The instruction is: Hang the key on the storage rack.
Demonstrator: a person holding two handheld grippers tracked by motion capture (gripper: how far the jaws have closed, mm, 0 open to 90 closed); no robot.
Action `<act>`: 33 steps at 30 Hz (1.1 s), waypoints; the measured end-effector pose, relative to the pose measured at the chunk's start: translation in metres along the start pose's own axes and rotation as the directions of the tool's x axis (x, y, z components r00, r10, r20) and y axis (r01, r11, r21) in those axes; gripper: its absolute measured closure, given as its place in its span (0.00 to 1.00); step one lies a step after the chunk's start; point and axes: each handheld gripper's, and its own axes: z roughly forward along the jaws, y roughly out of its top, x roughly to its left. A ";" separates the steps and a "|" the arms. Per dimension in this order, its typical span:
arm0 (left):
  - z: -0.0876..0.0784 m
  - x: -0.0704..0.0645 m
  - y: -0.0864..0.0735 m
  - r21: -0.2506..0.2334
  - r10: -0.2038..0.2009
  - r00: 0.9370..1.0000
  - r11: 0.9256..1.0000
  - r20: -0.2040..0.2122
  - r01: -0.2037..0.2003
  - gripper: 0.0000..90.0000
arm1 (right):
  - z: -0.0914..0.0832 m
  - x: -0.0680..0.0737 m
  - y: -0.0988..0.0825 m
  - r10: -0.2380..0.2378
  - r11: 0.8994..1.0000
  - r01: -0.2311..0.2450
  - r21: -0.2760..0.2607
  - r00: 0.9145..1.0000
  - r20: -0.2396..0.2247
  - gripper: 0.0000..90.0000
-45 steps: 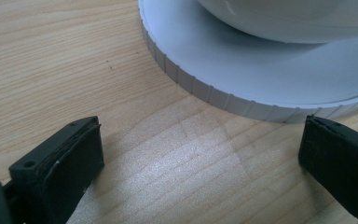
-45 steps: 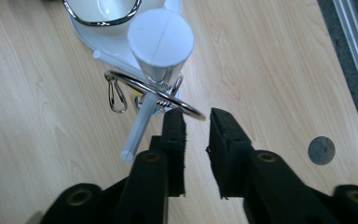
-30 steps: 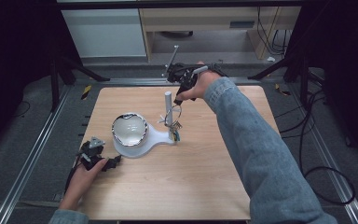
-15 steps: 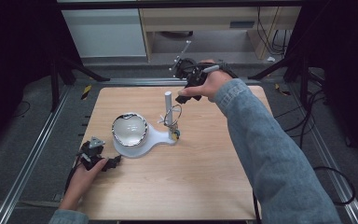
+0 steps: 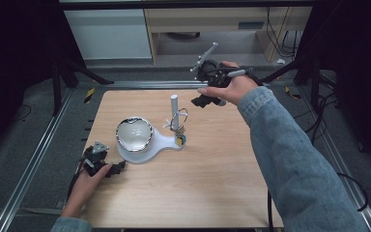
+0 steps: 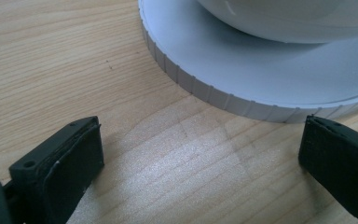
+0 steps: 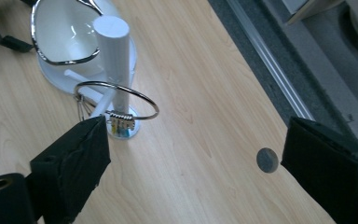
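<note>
Two hand-held grippers: the left hand-held gripper (image 5: 107, 166) rests on the table (image 5: 212, 193) just beside the white stand base (image 6: 261, 79); the right hand-held gripper (image 5: 207, 99) hangs over the far edge, above and beyond the post.
Left jaws: spread wide, nothing between them.
Right jaws: spread, empty; they have just been opening, with no thing between them.
Bangle: the silver bangle (image 7: 116, 100) hangs around the white post (image 7: 114, 51), its small charms low near the foot.
Bowl: a chrome-rimmed white bowl (image 5: 134, 134) sits on the round end of the base.
Risk one: the bangle looks to hang tilted; a knock on the post could swing it or tip the light stand.
Risk two: the left jaws sit close to the base rim, so a careless push would slide the stand.
Change: a second ago the right hand-held gripper was down at the post top; now it is higher and farther back.
</note>
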 end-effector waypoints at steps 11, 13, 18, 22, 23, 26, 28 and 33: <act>0.000 0.000 0.000 0.000 0.000 1.000 1.000 0.000 0.000 0.00 | -0.002 -0.016 -0.024 0.050 0.998 -0.046 -0.054 0.995 0.082 0.12; 0.000 0.000 0.000 0.000 0.000 1.000 1.000 -0.001 0.000 0.00 | -0.001 -0.020 -0.031 0.070 0.995 -0.062 -0.074 0.992 0.104 0.11; 0.000 0.000 0.000 -0.001 -0.002 1.000 1.000 -0.002 0.002 0.00 | 0.004 -0.031 -0.048 0.145 0.983 -0.125 -0.135 0.978 0.148 0.10; 0.000 0.000 0.000 0.000 -0.002 1.000 1.000 -0.002 0.002 0.00 | 0.009 -0.038 -0.059 0.185 0.975 -0.162 -0.155 0.972 0.147 0.09; 0.000 0.000 0.000 -0.001 -0.002 1.000 1.000 -0.003 0.002 0.00 | 0.011 -0.040 -0.061 0.189 0.974 -0.165 -0.158 0.971 0.146 0.09; 0.000 -0.001 0.000 -0.001 -0.004 1.000 1.000 -0.004 0.004 0.00 | 0.015 -0.042 -0.068 0.199 0.972 -0.176 -0.157 0.968 0.152 0.08; 0.000 -0.001 0.000 -0.001 -0.004 1.000 1.000 -0.003 0.004 0.00 | 0.017 -0.042 -0.072 0.216 0.965 -0.189 -0.180 0.965 0.150 0.08; 0.000 -0.001 0.000 -0.001 -0.007 1.000 1.000 -0.006 0.007 0.00 | 0.022 -0.041 -0.087 0.246 0.951 -0.207 -0.229 0.957 0.155 0.08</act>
